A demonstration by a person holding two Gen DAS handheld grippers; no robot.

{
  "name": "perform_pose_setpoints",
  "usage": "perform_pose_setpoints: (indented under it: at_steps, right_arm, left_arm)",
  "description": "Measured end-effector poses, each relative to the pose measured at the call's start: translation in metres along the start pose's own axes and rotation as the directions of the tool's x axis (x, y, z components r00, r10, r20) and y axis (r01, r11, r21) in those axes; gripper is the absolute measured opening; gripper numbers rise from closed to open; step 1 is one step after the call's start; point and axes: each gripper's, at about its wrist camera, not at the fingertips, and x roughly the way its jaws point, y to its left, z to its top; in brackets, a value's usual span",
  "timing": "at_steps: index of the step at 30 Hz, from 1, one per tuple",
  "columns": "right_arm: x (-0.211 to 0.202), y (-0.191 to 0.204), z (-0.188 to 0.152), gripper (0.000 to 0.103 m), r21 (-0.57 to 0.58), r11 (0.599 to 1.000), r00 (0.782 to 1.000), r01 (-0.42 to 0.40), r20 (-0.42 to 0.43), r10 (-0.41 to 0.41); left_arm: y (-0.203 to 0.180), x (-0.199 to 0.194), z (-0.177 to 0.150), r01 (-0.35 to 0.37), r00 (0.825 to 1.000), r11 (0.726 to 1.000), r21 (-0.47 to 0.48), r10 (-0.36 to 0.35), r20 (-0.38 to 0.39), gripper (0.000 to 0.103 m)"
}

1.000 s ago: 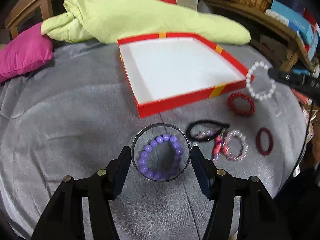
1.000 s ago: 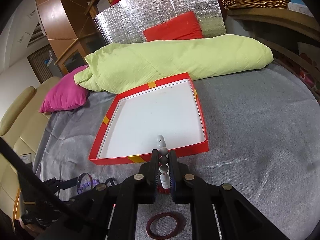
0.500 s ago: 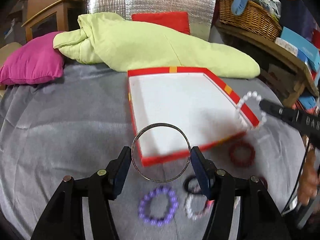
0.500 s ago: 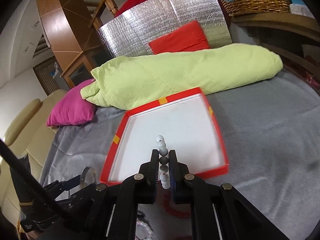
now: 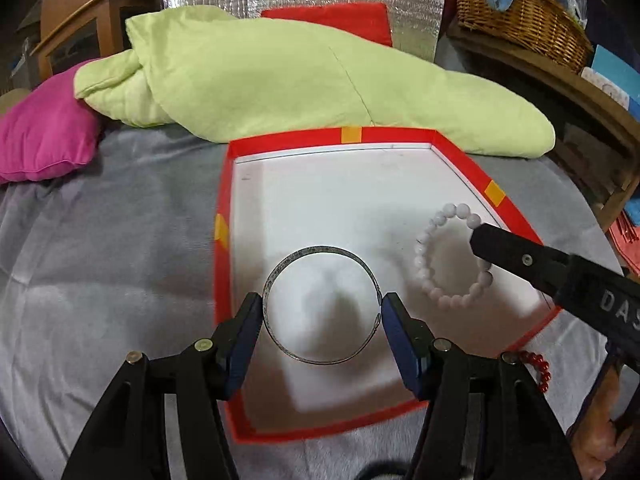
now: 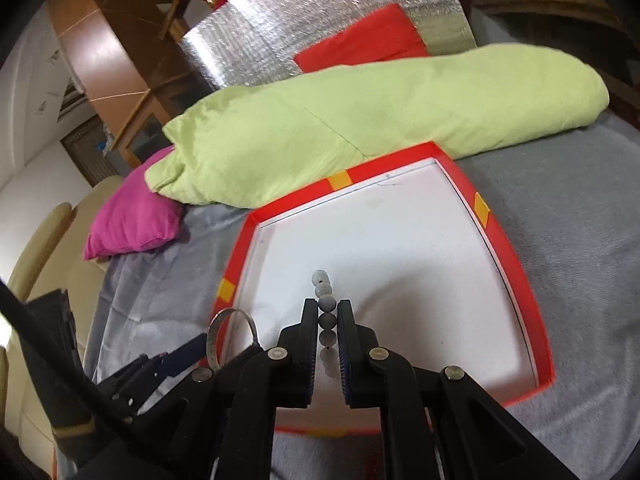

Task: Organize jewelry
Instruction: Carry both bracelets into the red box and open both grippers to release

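Observation:
A red box with a white floor (image 5: 222, 216) (image 6: 516, 264) lies on the grey bedcover. My left gripper (image 5: 321, 309) is shut on a thin silver bangle (image 5: 316, 249) and holds it over the box's near left part; the bangle also shows in the right wrist view (image 6: 216, 322). My right gripper (image 6: 328, 312) is shut on a white bead bracelet (image 6: 322, 280) and holds it over the box; in the left wrist view that bracelet (image 5: 424, 258) hangs from the right gripper's black fingers (image 5: 508, 254).
A red bead bracelet (image 5: 538, 364) lies on the cover by the box's near right corner. A green quilt (image 5: 304, 88) lies behind the box, a pink cushion (image 5: 44, 136) at far left, a wicker basket (image 5: 520, 12) at back right.
Both grippers have moved forward with their bracelets, from above the loose jewelry to over the box. The purple and other bracelets have dropped out of view.

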Motion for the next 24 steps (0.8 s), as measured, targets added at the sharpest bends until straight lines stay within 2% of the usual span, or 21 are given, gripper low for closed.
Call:
perform_pose_setpoints:
  at_steps: [8, 9, 11, 12, 14, 19, 24]
  right_arm:
    - [0.004, -0.033, 0.012, 0.014, 0.110, 0.993, 0.999, 0.046, -0.003, -0.046]
    - [0.001, -0.035, 0.013, 0.016, 0.114, 0.992, 0.999, 0.048, 0.001, -0.049]
    - [-0.006, -0.036, 0.014, 0.029, 0.116, 0.992, 0.999, 0.049, 0.000, -0.050]
    - [-0.010, -0.036, 0.015, 0.030, 0.113, 0.992, 0.999, 0.053, 0.004, -0.054]
    - [-0.020, -0.035, 0.017, 0.031, 0.102, 0.993, 0.998, 0.061, 0.024, -0.064]
    - [-0.039, -0.040, 0.018, 0.031, 0.098, 0.992, 0.995, 0.085, 0.037, -0.089]
    - [-0.046, -0.042, 0.013, 0.031, 0.057, 0.988, 0.989, 0.145, 0.011, -0.146]
  left_arm:
    - [-0.010, 0.001, -0.003, -0.046, 0.999, 0.997, 0.058, 0.047, -0.013, 0.063]
    - [-0.010, -0.001, -0.003, -0.054, 0.998, 0.996, 0.067, 0.055, -0.012, 0.064]
    - [-0.013, -0.010, -0.005, -0.077, 0.997, 0.993, 0.088, 0.078, -0.001, 0.065]
    - [-0.015, -0.015, -0.007, -0.095, 0.995, 0.991, 0.096, 0.095, 0.006, 0.068]
    - [-0.016, -0.025, -0.009, -0.142, 0.990, 0.983, 0.113, 0.141, 0.017, 0.069]
    - [-0.016, -0.044, -0.018, -0.207, 0.978, 0.966, 0.154, 0.202, 0.048, 0.070]
    - [-0.007, -0.061, -0.022, -0.230, 0.972, 0.961, 0.152, 0.221, 0.076, 0.070]
